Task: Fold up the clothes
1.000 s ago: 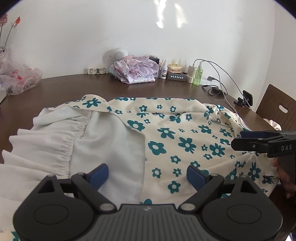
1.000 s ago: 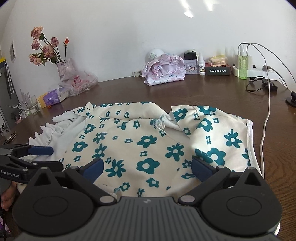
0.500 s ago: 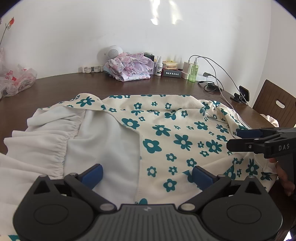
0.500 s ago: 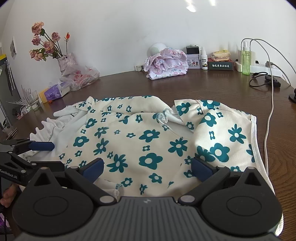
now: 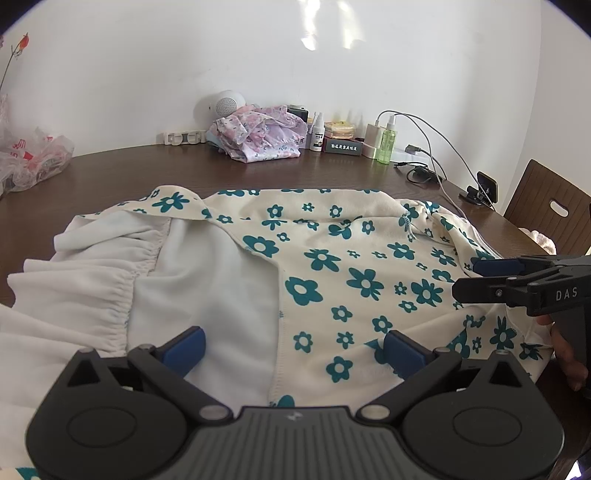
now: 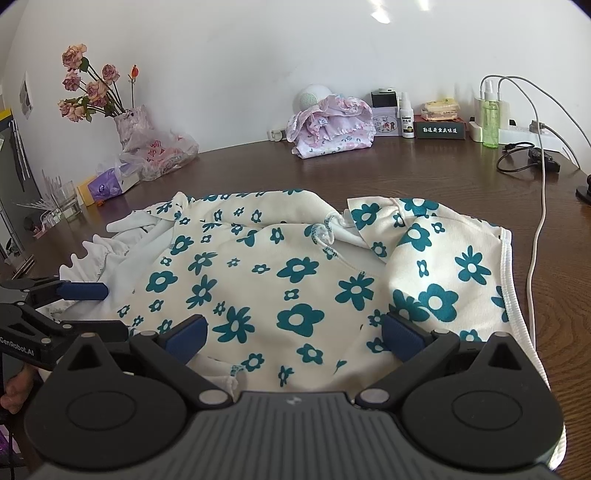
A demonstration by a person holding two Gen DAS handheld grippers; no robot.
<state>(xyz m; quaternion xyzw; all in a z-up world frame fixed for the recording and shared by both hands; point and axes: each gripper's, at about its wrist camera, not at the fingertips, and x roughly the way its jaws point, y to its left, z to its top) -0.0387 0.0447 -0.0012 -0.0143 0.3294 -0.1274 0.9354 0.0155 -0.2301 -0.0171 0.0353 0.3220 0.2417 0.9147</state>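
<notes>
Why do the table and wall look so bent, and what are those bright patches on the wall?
Left wrist view: the fisheye lens bows the table edge and darkens the corners; the bright patches on the wall look like reflected light. Right wrist view: same curving, with a smaller bright patch; the flowered garment is evenly lit, sharp, without hard shadows.

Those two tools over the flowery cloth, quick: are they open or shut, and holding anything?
Left tool: open wide, holding nothing, above the flowery cloth.
Right tool: open wide, holding nothing, above the same cloth.
</notes>
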